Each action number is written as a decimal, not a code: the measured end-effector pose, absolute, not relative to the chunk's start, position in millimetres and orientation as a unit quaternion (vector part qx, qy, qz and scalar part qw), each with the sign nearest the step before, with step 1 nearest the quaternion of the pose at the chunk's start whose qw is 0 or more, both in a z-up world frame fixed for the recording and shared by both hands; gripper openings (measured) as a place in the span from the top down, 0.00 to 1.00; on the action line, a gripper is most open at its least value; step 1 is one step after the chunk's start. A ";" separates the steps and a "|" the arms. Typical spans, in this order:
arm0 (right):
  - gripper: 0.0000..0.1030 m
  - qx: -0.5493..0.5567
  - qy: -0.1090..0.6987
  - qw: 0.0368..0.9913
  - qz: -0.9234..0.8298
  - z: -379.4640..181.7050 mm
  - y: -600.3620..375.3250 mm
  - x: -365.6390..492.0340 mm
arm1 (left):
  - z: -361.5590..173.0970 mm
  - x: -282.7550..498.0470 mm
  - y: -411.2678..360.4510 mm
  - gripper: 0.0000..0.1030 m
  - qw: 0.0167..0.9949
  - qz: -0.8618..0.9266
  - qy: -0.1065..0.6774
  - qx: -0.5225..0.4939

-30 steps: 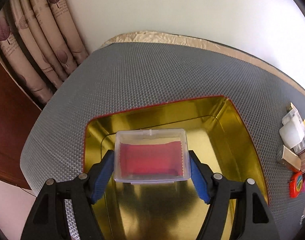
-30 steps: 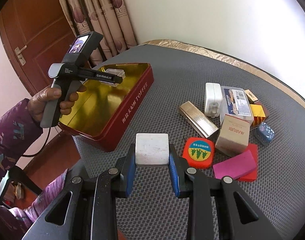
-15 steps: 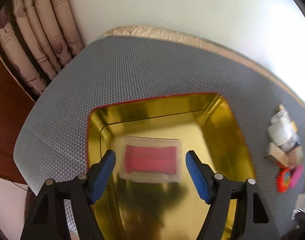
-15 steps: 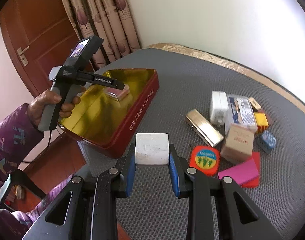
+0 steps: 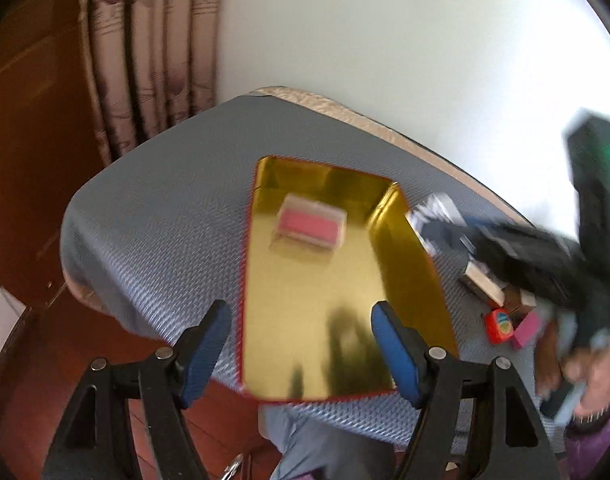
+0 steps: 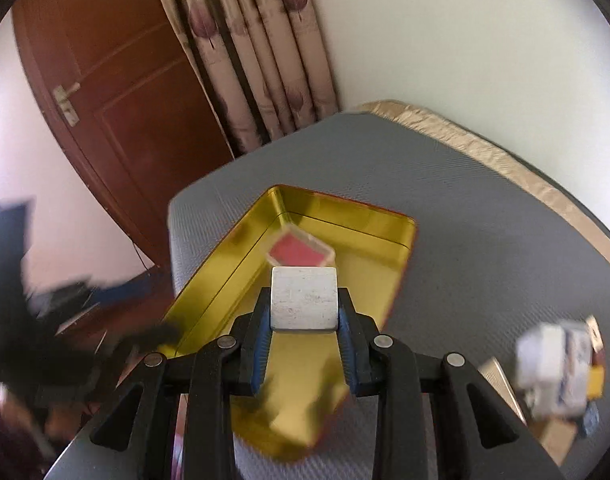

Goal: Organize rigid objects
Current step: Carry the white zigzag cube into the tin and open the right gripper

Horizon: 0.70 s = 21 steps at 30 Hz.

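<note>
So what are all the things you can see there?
tin: one, red outside, gold inside, on the mat
clear box: one, red inside, lying in the tin
white block: one, gripped above the tin
mat: one, grey, over the table
small boxes: several, mixed colours, blurred, right of the tin
curtain: one, beige, behind the table
door: one, brown, beside the curtain
left tongs: black with blue pads, open
right tongs: shut on the white block

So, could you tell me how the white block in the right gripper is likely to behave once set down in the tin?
The white block looks stiff, undented between the pads. Its flat faces suggest it won't roll. It might slide on the glossy tin.
</note>
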State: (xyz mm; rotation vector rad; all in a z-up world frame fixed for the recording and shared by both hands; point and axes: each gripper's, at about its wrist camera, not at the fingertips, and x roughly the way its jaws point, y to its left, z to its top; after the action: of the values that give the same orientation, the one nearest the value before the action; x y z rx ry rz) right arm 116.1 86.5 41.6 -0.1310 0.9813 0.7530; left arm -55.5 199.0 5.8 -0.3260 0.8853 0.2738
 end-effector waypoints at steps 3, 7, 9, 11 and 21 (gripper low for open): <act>0.73 -0.064 0.476 0.811 0.335 26.8 105.7 139.0 | -2.4 -62.8 204.5 0.28 0.881 0.139 0.419 -0.172; 0.73 -0.067 0.494 0.809 0.310 8.7 116.5 160.6 | -12.2 -60.0 208.7 0.28 0.874 0.134 0.427 -0.188; 0.73 -0.065 0.503 0.808 0.299 -1.0 117.1 168.9 | -13.5 -59.4 209.4 0.28 0.875 0.132 0.425 -0.189; 0.73 -0.060 0.508 0.807 0.294 -7.0 118.5 176.4 | -14.4 -58.6 206.1 0.28 0.877 0.129 0.425 -0.185; 0.55 0.024 0.482 0.824 0.297 3.6 93.2 164.8 | -21.2 -58.6 198.6 0.28 0.879 0.109 0.435 -0.161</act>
State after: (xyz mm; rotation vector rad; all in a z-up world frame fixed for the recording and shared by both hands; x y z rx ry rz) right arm 164.8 93.2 3.6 0.0511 1.0243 0.6322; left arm -58.6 198.6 -21.2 -0.3360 0.9063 0.2265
